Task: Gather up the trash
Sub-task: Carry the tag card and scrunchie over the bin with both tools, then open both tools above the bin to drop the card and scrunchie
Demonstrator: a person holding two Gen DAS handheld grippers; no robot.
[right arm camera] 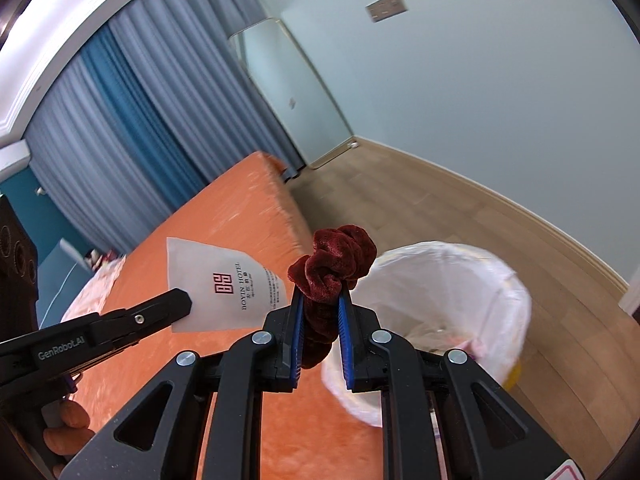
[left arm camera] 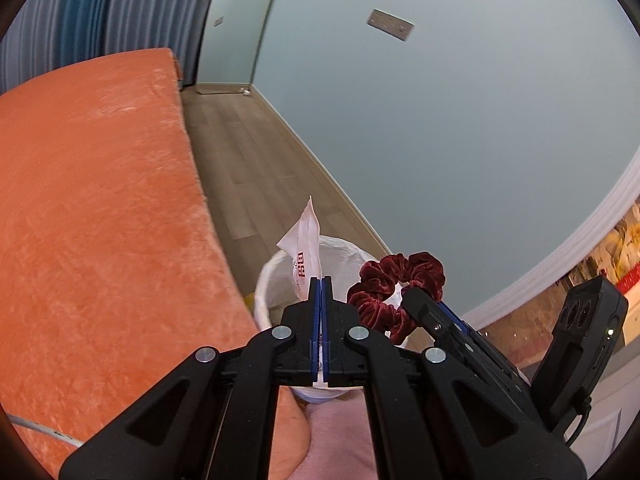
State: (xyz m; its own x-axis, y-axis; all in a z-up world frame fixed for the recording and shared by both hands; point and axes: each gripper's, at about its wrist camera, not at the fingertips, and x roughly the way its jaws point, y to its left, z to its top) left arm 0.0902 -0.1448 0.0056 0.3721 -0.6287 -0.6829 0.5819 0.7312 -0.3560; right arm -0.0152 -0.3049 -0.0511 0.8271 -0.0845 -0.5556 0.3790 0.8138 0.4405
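Note:
My left gripper (left arm camera: pixel 321 280) is shut on a flat white paper packet (left arm camera: pixel 303 246) with a red logo; its top sticks up past the fingertips, in front of the bin. In the right wrist view the same packet (right arm camera: pixel 224 284) hangs over the bed, held at its lower left corner by the left gripper (right arm camera: pixel 180 300). My right gripper (right arm camera: pixel 322 294) is shut on a dark red velvet scrunchie (right arm camera: pixel 336 260), also seen as the scrunchie (left arm camera: pixel 394 284) in the left wrist view. A white-lined trash bin (right arm camera: pixel 460 280) stands on the floor just right of the scrunchie; the bin (left arm camera: pixel 280 280) lies below both held items.
An orange plush bed cover (left arm camera: pixel 100 220) fills the left side, with the bed (right arm camera: pixel 224 216) reaching back to blue and grey curtains (right arm camera: pixel 132 120). Wood floor (left arm camera: pixel 248 152) runs between bed and pale wall (right arm camera: pixel 500 100). A mirror (right arm camera: pixel 292 92) leans in the far corner.

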